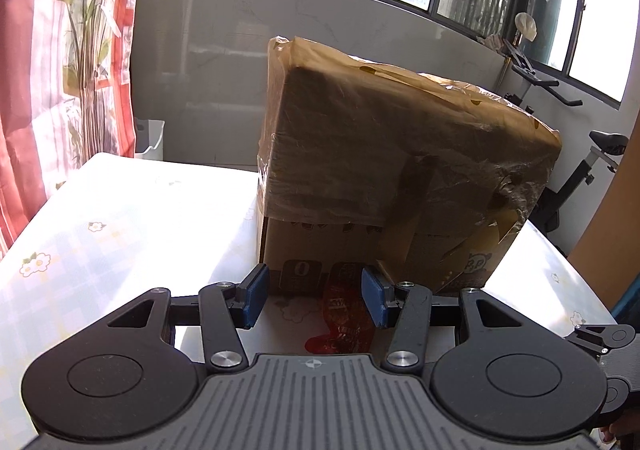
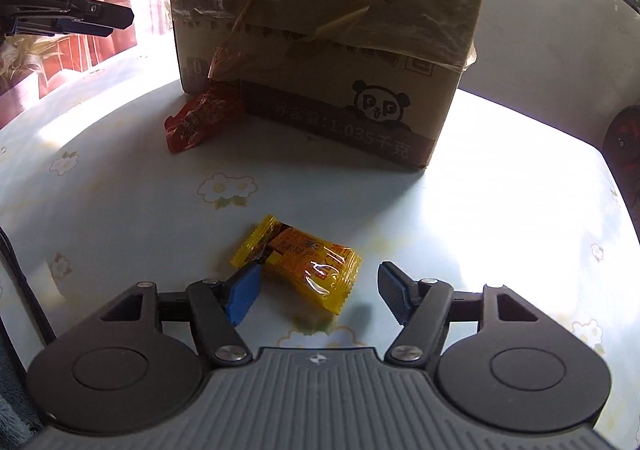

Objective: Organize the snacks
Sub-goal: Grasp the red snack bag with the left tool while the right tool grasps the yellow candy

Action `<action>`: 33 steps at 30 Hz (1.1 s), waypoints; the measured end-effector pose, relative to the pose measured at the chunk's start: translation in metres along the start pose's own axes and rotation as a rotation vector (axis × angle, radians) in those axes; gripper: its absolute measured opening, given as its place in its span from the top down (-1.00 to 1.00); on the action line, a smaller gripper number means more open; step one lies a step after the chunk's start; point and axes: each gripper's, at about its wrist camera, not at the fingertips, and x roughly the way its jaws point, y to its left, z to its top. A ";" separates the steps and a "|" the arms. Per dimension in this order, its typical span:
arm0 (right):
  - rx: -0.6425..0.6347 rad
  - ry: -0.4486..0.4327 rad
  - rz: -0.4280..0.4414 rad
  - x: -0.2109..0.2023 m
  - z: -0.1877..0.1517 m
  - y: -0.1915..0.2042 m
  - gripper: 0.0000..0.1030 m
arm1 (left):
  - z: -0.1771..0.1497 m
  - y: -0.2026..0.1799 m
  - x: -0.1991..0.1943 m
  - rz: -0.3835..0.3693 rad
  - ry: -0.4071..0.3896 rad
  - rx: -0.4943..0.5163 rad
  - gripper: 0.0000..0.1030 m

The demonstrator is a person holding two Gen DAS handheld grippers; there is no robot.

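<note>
A taped cardboard box [image 1: 400, 185] with a panda print stands on the table; it also shows in the right wrist view [image 2: 320, 37]. A red snack packet [image 1: 344, 314] lies against its front and shows in the right wrist view [image 2: 202, 117]. My left gripper [image 1: 315, 298] is open above the red packet, with the packet between its jaws. A yellow snack packet [image 2: 300, 262] lies on the table. My right gripper [image 2: 320, 292] is open around it, its left pad [image 2: 242, 294] at the packet's edge.
The table [image 2: 120, 189] has a pale floral cloth. A red curtain [image 1: 60, 69] hangs at the left. An exercise bike [image 1: 592, 153] stands behind the table at the right. The left gripper's side shows in the right wrist view [image 2: 64, 11].
</note>
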 end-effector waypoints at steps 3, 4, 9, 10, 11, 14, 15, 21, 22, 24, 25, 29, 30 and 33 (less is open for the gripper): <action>-0.012 -0.004 0.026 0.010 0.004 0.001 -0.31 | -0.007 -0.001 0.004 -0.003 0.017 0.001 -0.03; -0.013 -0.012 0.037 0.014 0.005 0.002 -0.31 | -0.009 -0.002 0.005 -0.005 0.022 0.003 -0.03; 0.020 -0.015 0.065 0.021 0.009 0.001 -0.27 | -0.017 -0.004 0.013 -0.019 0.050 0.017 -0.03; 0.019 -0.013 0.066 0.020 0.008 0.001 -0.27 | -0.019 -0.005 0.015 -0.023 0.057 0.022 -0.03; 0.022 -0.011 0.069 0.018 0.006 0.002 -0.27 | -0.021 -0.006 0.017 -0.026 0.062 0.025 -0.03; 0.032 -0.029 0.074 0.010 -0.003 0.002 -0.11 | -0.026 -0.011 0.025 -0.042 0.082 0.036 -0.03; 0.033 -0.039 0.071 0.008 -0.005 0.002 0.07 | -0.028 -0.013 0.027 -0.044 0.088 0.041 -0.03; 0.085 -0.084 0.075 0.011 -0.003 -0.010 0.28 | -0.036 -0.023 0.043 -0.064 0.121 0.076 -0.12; 0.085 -0.090 0.069 0.013 -0.002 -0.010 0.28 | -0.037 -0.024 0.046 -0.066 0.125 0.082 -0.13; 0.097 -0.104 0.055 0.020 0.003 -0.011 0.29 | -0.039 -0.027 0.055 -0.062 0.134 0.098 -0.13; 0.113 -0.109 0.047 0.022 0.005 -0.012 0.29 | -0.039 -0.028 0.059 -0.058 0.137 0.103 -0.13; 0.175 -0.142 0.011 0.032 0.010 -0.015 0.29 | -0.043 -0.035 0.079 -0.035 0.149 0.115 -0.14; 0.171 -0.150 -0.002 0.033 0.009 -0.013 0.29 | -0.044 -0.036 0.083 -0.024 0.151 0.119 -0.15; 0.150 -0.157 -0.020 0.034 0.009 -0.010 0.29 | -0.047 -0.041 0.095 0.007 0.162 0.128 -0.17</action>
